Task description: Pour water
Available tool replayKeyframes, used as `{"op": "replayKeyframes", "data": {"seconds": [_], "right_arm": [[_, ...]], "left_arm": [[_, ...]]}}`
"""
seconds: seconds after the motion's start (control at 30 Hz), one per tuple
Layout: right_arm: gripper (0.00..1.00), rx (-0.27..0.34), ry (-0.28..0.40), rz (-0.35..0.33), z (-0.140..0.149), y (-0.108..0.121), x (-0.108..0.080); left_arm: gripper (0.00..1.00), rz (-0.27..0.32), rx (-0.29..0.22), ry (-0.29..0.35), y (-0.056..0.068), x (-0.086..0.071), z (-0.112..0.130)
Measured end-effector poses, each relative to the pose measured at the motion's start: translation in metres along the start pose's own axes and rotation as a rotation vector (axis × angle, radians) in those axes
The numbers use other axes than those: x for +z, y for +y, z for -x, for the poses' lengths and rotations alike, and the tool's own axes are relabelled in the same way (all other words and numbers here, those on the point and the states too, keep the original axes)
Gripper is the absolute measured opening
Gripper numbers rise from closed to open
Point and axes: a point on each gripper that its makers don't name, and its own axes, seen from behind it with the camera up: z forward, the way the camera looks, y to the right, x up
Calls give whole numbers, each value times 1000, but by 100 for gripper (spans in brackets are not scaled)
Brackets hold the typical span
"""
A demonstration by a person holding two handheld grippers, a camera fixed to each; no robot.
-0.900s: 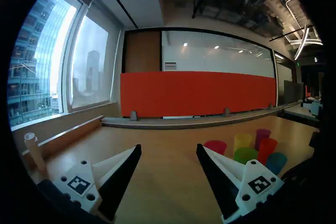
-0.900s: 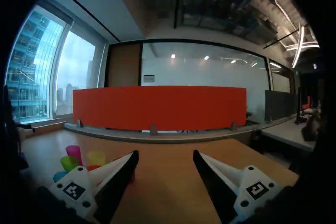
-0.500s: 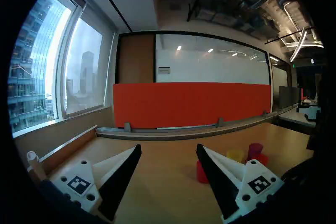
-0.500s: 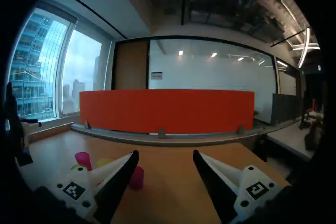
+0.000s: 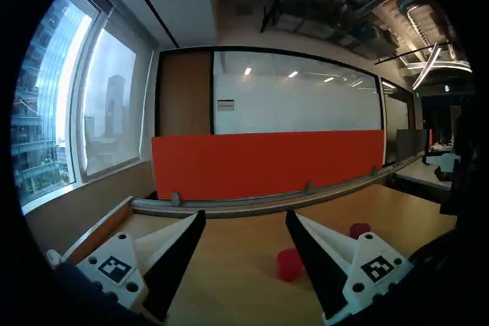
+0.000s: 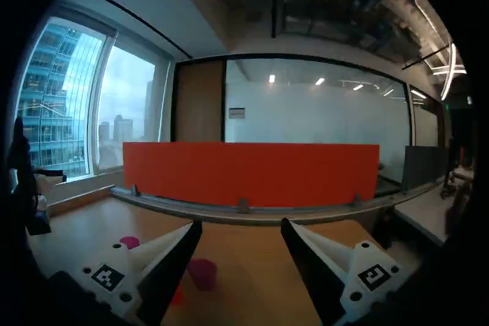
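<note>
My left tool [image 5: 244, 216] is spread wide and empty; a red cup [image 5: 289, 263] stands on the table [image 5: 244, 277] close ahead. My right tool [image 6: 239, 223] gapes too, a magenta cup [image 6: 202, 273] close ahead

No legible text. Small white sign [image 5: 225, 105] on the glass wall [image 5: 299, 103], centre-left of the left gripper view: too small to read. Fiducial tags [image 5: 115, 269] on the left gripper [image 5: 244, 212]: black-and-white pattern, no characters.

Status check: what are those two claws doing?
Left gripper open, empty. Right gripper open, empty. Red cup ahead on table, untouched. Nothing blocking it.
</note>
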Motion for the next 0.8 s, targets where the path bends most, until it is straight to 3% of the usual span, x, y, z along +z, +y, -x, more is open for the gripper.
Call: {"op": "replayKeyframes", "data": {"seconds": [0.27, 0.57, 0.8], "right_arm": [[100, 12, -21, -41, -15, -8, 1], [100, 31, -34, -114, -15, -21, -1], [100, 27, -39, -209, -20, -41, -4]], "left_arm": [[98, 92, -35, 10, 16, 2, -30], [97, 147, -45, -25, 21, 4, -20], [98, 265, -55, -44, 44, 5, -21]]}}
